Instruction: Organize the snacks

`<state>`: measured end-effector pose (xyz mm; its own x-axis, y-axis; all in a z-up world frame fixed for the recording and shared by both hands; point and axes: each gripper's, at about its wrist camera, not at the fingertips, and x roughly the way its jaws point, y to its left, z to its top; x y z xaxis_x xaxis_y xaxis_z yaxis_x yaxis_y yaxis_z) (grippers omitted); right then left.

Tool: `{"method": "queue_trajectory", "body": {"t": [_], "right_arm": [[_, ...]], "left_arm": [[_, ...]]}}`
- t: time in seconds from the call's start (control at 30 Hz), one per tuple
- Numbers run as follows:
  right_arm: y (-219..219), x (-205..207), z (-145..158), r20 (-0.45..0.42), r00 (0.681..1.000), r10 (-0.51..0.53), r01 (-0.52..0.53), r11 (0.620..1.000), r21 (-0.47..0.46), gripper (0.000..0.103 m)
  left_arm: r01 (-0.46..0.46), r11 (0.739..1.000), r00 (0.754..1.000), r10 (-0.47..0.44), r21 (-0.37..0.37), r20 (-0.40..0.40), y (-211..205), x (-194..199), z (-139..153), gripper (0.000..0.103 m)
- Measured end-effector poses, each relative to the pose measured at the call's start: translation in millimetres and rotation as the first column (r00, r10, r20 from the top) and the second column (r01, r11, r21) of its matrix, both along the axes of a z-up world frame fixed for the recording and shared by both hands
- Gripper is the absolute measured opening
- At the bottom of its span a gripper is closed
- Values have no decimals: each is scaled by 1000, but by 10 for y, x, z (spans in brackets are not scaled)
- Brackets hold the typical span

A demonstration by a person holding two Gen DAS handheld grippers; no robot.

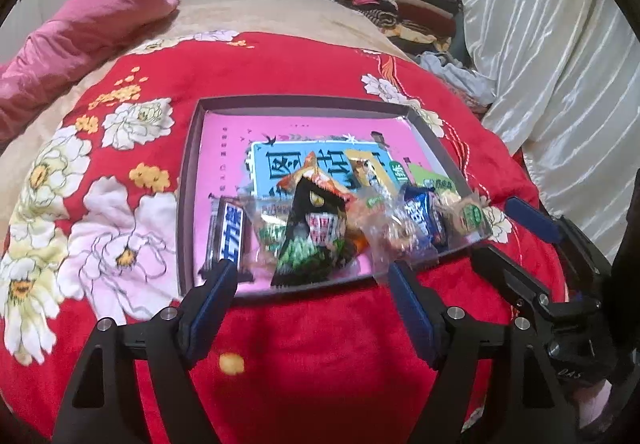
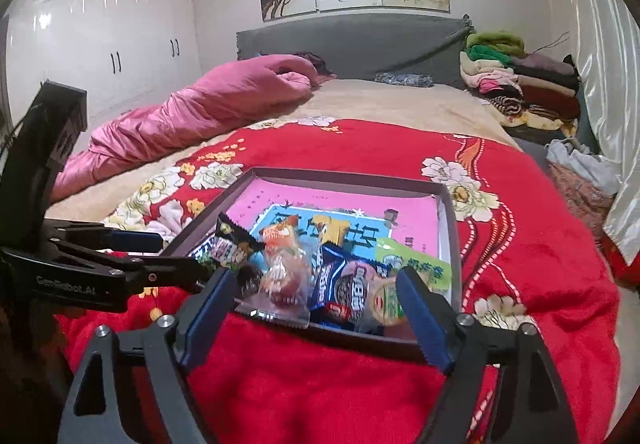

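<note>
We hold the left gripper (image 1: 310, 278) and right gripper (image 2: 316, 284) spread and empty at the near edge of the box (image 1: 188, 179) on the bed (image 1: 304, 344). The snacks (image 1: 316, 228) already lie inside it, heaped near the front, so we judge tidying remains.

A shallow box (image 1: 191, 179) with dark walls and a pink printed floor lies flat on the red flowered blanket (image 1: 304, 71). The snacks sit bunched at its near end. At the left a dark bar (image 1: 229, 234) with blue-and-white lettering lies lengthwise. Beside it a black-and-green packet (image 1: 316, 234) rests on a clear wrapped sweet (image 1: 267, 222). An orange packet (image 1: 320, 173) pokes up behind them. To the right lie a crinkled clear wrapper (image 1: 386, 232), a blue packet (image 1: 424, 219) and a round green-labelled biscuit (image 1: 466, 213)
</note>
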<state>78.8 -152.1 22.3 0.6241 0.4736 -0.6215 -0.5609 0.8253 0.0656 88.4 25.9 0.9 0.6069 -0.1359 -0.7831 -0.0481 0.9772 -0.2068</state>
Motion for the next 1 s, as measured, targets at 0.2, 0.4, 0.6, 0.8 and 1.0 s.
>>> {"method": "queue_trajectory", "body": {"t": [0.2, 0.4, 0.6, 0.8, 1.0], "right_arm": [[-96, -134, -17, -41, 997, -64, 64, 998, -10, 95], [-199, -224, -58, -106, 986, -131, 131, 991, -4, 97], [-211, -354, -31, -102, 982, -160, 159, 987, -17, 100], [-168, -496, 48, -74, 985, -155, 153, 988, -23, 100], [-158, -660, 136, -59, 984, -169, 169, 986, -4, 101]], "left_arm": [[-9, 1000, 1000, 9, 7, -9, -54, -171, -3, 80], [-26, 1000, 1000, 27, 14, -15, -75, -319, -7, 80], [-32, 999, 999, 33, 17, -35, -76, -451, -42, 80], [-37, 999, 999, 37, 23, -28, -93, -571, -17, 80], [-55, 998, 998, 55, 24, -8, -84, -720, 40, 80]]}}
